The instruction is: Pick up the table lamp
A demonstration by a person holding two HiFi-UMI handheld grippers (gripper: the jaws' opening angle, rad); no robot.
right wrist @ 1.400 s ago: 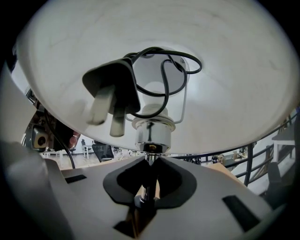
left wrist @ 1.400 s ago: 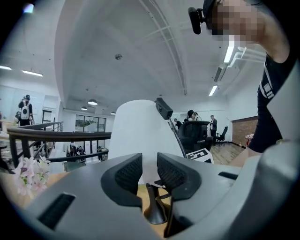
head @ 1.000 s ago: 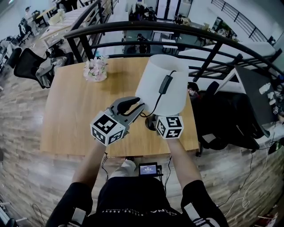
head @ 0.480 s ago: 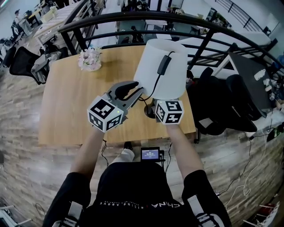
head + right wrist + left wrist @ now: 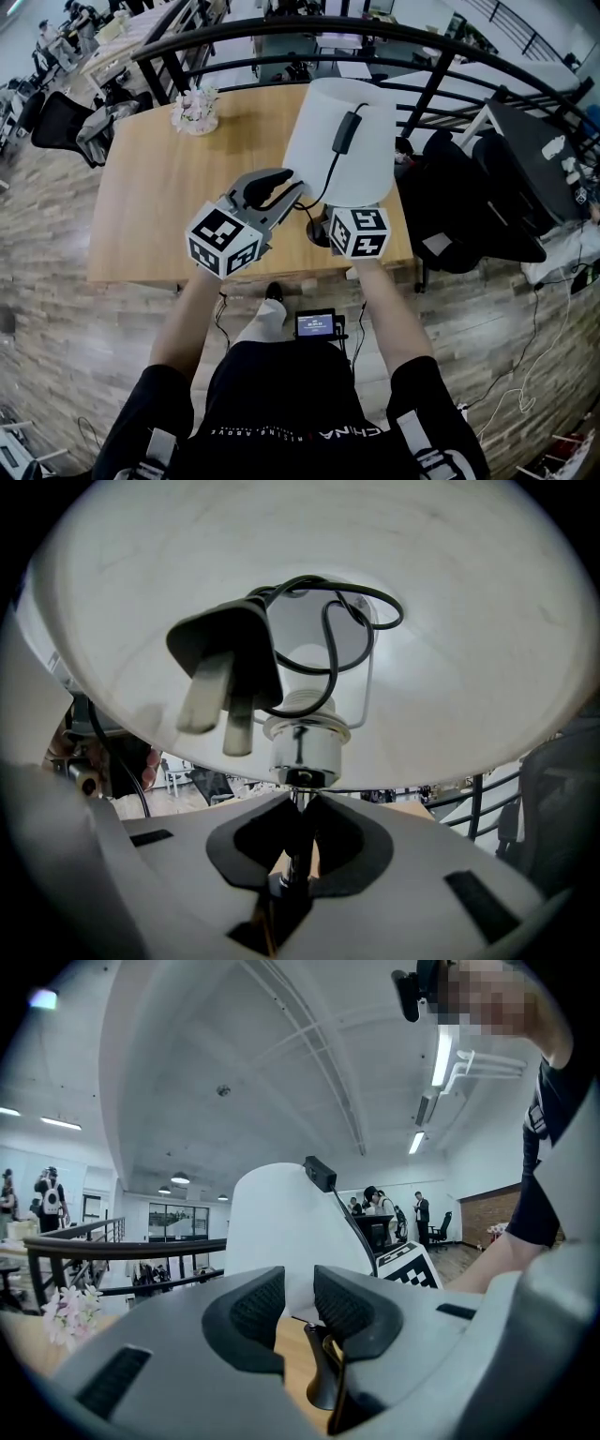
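The table lamp has a white shade [image 5: 337,141], a black cord with a switch [image 5: 346,131] and a dark base [image 5: 317,232]. It is tilted over the near right part of the wooden table [image 5: 159,216]. My right gripper [image 5: 300,813] is shut on the lamp's thin metal stem [image 5: 296,855], just under the bulb socket [image 5: 302,747]. The plug [image 5: 225,672] hangs inside the shade [image 5: 450,621]. My left gripper [image 5: 281,186] is just left of the shade [image 5: 281,1222]. Its pads [image 5: 258,1307] stand a narrow gap apart with nothing between them.
A pot of pale flowers [image 5: 195,111] stands at the table's far left. A black railing [image 5: 441,70] curves behind the table. Black office chairs [image 5: 478,206] crowd its right end, with another chair [image 5: 56,122] at its left. A small screen device [image 5: 314,325] lies on the floor.
Both grippers and the lamp have moved together toward the table's near edge. The table now sits farther from me in the head view. The grip on the stem is unchanged.
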